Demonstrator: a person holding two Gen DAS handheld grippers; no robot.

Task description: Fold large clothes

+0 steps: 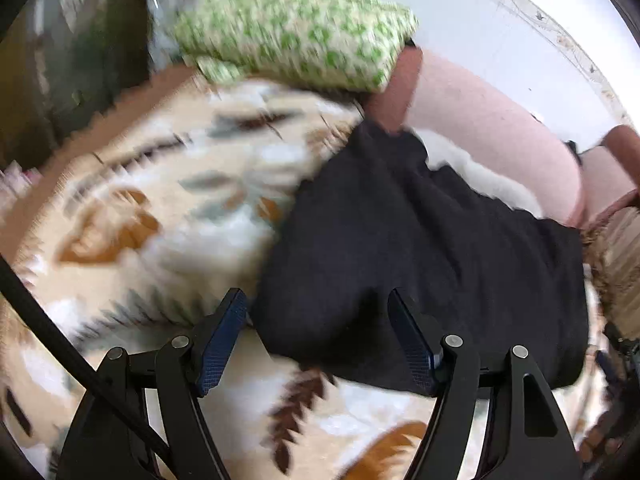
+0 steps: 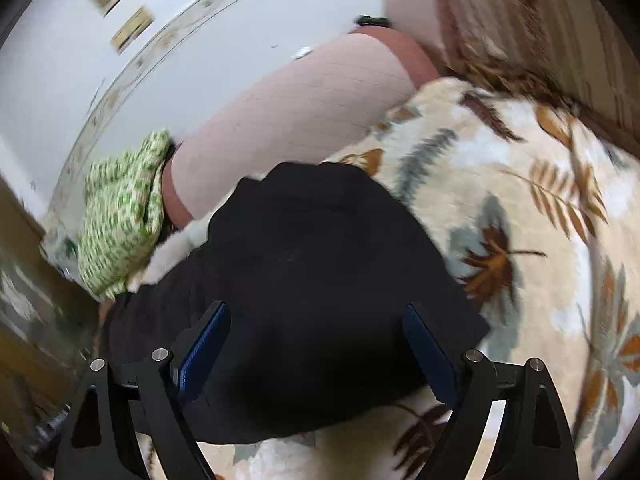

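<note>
A black garment (image 1: 420, 264) lies bunched on a leaf-patterned blanket (image 1: 132, 208). My left gripper (image 1: 316, 340) is open just above its near left edge, with the left finger over the blanket and the right finger over the cloth. In the right wrist view the same black garment (image 2: 320, 280) fills the middle, and my right gripper (image 2: 316, 348) is open over it, with both fingers above the cloth. Neither gripper holds anything. Both views are blurred by motion.
A green-and-white patterned cloth (image 1: 296, 28) lies at the blanket's far edge, also in the right wrist view (image 2: 120, 216). A pink bolster (image 1: 492, 128) lies behind the garment against a white wall (image 1: 500, 32). A white cloth (image 1: 480, 172) peeks out beside it. Dark furniture (image 1: 80, 52) stands at left.
</note>
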